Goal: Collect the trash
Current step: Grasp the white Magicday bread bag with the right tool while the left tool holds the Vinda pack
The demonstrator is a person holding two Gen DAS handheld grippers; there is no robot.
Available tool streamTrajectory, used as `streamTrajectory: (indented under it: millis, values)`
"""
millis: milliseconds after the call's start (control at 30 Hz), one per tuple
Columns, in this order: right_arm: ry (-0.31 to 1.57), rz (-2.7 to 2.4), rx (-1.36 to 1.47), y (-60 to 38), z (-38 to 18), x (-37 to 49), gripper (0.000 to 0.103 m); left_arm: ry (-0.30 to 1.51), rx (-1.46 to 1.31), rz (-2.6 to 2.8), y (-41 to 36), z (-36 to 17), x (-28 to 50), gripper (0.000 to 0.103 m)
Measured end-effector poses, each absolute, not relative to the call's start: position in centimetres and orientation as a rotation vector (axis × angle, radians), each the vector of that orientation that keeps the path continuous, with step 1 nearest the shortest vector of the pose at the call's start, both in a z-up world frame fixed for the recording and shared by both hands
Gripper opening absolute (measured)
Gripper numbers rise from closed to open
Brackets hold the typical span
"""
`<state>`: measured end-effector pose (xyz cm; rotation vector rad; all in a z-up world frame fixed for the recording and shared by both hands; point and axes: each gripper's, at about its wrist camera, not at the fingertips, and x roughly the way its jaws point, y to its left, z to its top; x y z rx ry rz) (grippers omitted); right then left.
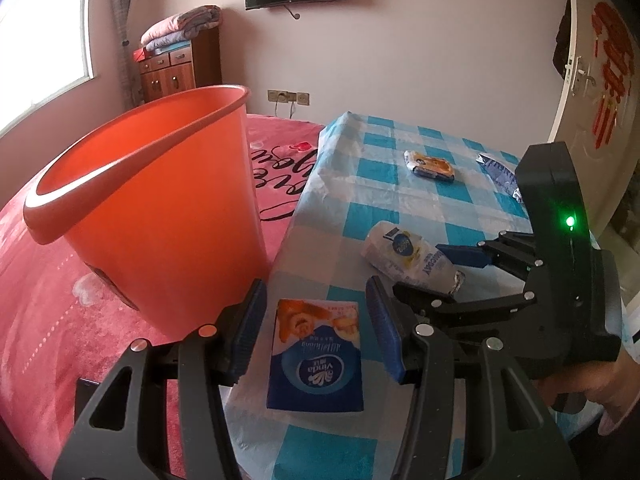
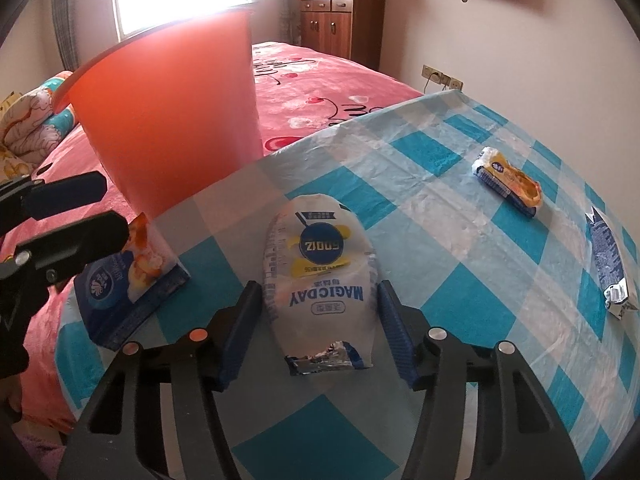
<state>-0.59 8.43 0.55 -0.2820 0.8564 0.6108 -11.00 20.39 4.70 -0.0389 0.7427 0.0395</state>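
Note:
A white snack packet (image 2: 320, 280) lies on the blue checked tablecloth (image 2: 440, 220), and my right gripper (image 2: 320, 286) is shut on it, with a pad against each side. From the left wrist that gripper (image 1: 420, 270) clamps the same packet (image 1: 404, 252). My left gripper (image 1: 316, 284) is open around a blue and orange tissue pack (image 1: 316, 360) that lies flat, with gaps on both sides. An orange bucket (image 1: 160, 200) stands on the bed just left of the table. Farther back lie an orange and white wrapper (image 1: 430, 166) and a blue and silver wrapper (image 1: 498, 172).
The red bedspread (image 1: 60, 320) runs along the table's left edge. A wooden cabinet (image 1: 176, 68) with folded blankets stands at the far wall, under a window. A white door (image 1: 592, 80) is at the right. A person's hand (image 1: 600, 384) holds the right gripper's handle.

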Motion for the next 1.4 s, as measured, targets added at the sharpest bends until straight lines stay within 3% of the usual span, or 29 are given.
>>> streamTrajectory:
  millis: [167, 300, 800, 900, 1033, 1400]
  values:
    - [0.857, 0.611, -0.279, 8.5, 0.5, -0.5, 0.058, 0.767, -0.063, 0.017, 20.8, 3.8, -11.0, 0.053]
    - [0.858, 0.610, -0.271, 8.4, 0.5, -0.5, 0.058, 0.788, -0.106, -0.015, 21.4, 2.7, -11.0, 0.063]
    - [0.876, 0.614, -0.136, 6.4, 0.7, 0.4, 0.058, 0.854, -0.080, -0.050, 20.2, 0.4, -9.7, 0.072]
    - [0.880, 0.616, -0.099, 5.9, 0.8, 0.6, 0.058, 0.856, -0.066, -0.038, 20.0, 0.5, -9.6, 0.070]
    - [0.883, 0.624, -0.076, 5.6, 0.8, 0.7, 0.058, 0.850, -0.070, 0.000, 20.2, 0.5, -9.5, 0.053]
    - [0.867, 0.614, -0.043, 4.8, 1.1, 0.4, 0.058, 0.859, -0.076, 0.026, 19.6, 0.8, -9.4, 0.053]
